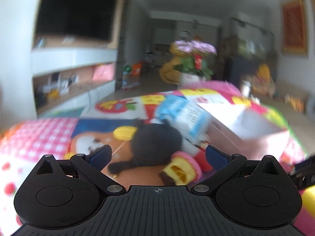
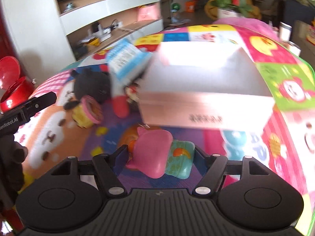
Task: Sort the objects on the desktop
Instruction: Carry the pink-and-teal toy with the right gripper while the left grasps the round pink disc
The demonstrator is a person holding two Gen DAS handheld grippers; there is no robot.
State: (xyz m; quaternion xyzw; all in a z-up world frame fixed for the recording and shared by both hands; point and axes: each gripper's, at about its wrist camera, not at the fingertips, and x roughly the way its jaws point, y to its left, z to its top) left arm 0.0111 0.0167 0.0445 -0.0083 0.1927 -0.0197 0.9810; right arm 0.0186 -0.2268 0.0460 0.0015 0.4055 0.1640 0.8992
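The black arm of the left tool (image 2: pixel 23 108), seen from the right wrist, has white letters that read "enRobot.AI". The pink box (image 2: pixel 206 106) and the blue-and-white pack (image 2: pixel 126 59) have print too blurry to read.

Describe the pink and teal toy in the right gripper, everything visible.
The toy looks like glossy moulded plastic: a pink rounded, lobed piece over a teal block with orange markings. It sits tilted between the right gripper's fingers, which flank both sides; pad contact is unclear. An orange shape lies behind it, above the colourful mat.
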